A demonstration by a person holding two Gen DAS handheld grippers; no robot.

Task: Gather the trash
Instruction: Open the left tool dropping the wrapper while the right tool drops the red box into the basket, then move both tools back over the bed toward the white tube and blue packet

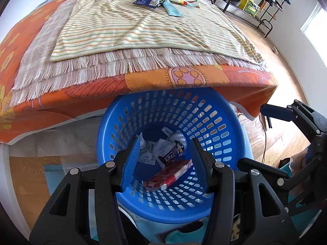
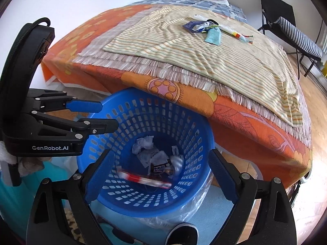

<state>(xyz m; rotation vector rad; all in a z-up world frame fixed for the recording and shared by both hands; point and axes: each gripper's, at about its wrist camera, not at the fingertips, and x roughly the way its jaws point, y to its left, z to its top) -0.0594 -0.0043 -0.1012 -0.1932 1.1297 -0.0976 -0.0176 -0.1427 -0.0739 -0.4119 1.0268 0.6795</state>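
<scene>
Left wrist view: left tool (image 1: 165,159) spread wide, holding nothing, poised over the blue basket (image 1: 224,110), likely for dropping; red wrapper (image 1: 169,174) lies inside.
Right wrist view: right tool (image 2: 161,173) wide apart, empty, above the basket; remaining wrappers (image 2: 212,31) lie on the bed (image 2: 235,110) beyond the basket.

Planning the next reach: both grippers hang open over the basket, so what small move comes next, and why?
Probably lift the right gripper toward the wrappers left on the striped cloth: both grippers are empty, and the red packet already lies in the blue basket.
</scene>
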